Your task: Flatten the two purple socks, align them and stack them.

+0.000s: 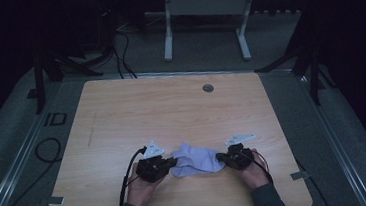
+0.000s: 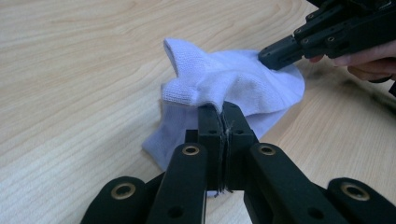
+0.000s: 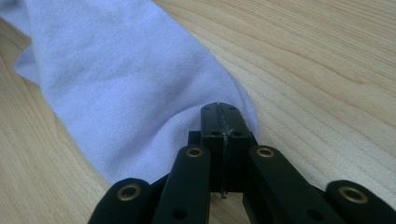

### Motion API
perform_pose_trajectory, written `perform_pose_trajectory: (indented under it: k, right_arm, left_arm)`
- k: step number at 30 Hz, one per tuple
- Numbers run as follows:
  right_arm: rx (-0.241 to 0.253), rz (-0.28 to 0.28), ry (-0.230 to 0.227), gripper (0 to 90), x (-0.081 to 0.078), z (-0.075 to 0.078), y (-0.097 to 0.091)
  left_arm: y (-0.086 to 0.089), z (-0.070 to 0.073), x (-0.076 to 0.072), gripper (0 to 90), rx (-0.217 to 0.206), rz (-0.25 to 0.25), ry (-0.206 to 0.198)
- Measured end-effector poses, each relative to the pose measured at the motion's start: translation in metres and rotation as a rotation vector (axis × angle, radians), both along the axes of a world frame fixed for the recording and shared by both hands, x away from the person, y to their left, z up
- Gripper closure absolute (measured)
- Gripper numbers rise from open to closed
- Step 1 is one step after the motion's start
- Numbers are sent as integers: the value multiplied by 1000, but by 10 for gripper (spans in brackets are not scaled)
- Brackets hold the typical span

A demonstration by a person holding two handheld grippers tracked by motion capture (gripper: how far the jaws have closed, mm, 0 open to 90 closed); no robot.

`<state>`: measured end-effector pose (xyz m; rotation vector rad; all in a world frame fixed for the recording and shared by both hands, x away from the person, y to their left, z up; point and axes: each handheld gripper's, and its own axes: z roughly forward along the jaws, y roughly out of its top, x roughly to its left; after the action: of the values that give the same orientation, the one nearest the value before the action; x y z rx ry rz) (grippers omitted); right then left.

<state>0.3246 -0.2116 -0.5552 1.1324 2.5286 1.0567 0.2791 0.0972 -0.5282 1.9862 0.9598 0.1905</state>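
High view: a pale lilac knitted sock (image 1: 194, 158), soft and crumpled into a rough wedge, lies on the near middle of the light wood-grain tabletop (image 1: 171, 109); the tabletop is a rounded-corner rectangle with a small grey round cable grommet (image 1: 208, 88) near its far edge; the left gripper (image 1: 172, 161), black and hinged, meets the sock's left end, and the right gripper (image 1: 220, 157) meets its right end; each carries a grey three-cornered plate and a trailing black cable; both hands enter from the bottom edge, forearms in dark sleeves, angled inward toward each other; grey carpeted floor (image 1: 8, 133) surrounds the tabletop, with a white metal frame (image 1: 203, 11) standing beyond in a dim room.

Left gripper view: the left gripper (image 2: 221, 108) has its fingers (image 2: 208, 126) pressed narrow, pinching a fold of the sock (image 2: 233, 84); the fabric shows a fine ribbed knit at the cuff, which rises to a peak, and a smoother weave below; the right gripper (image 2: 268, 55) grips the far edge, a hand behind it.

Right gripper view: the right gripper (image 3: 220, 108) has its fingers (image 3: 238, 128) closed tight on the rounded end of the sock (image 3: 121, 88); the cloth spreads away to the upper left, smooth and finely knitted, lying flat on the grained wood.
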Motion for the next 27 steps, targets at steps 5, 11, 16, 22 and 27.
perform_pose_trajectory:
  k: [5, 11, 16, 22, 27]
  right_arm:
    - [4, -7, 2, 899, 0, 0, 0]
    - [11, -14, 4, 899, -1, -1, 0]
    - [8, -17, 0, 899, -1, -1, 0]
    - [11, -24, 0, 899, -3, -1, 0]
    - [13, -28, -1, 899, -4, -1, -1]
  left_arm:
    - [4, -4, -2, 886, 12, 4, 26]
    - [7, -15, -1, 884, 49, 4, 86]
    - [8, -22, 2, 885, 91, 11, 114]
    - [6, -28, 6, 885, 145, -8, 156]
    - [5, -28, 6, 875, 170, 7, 129]
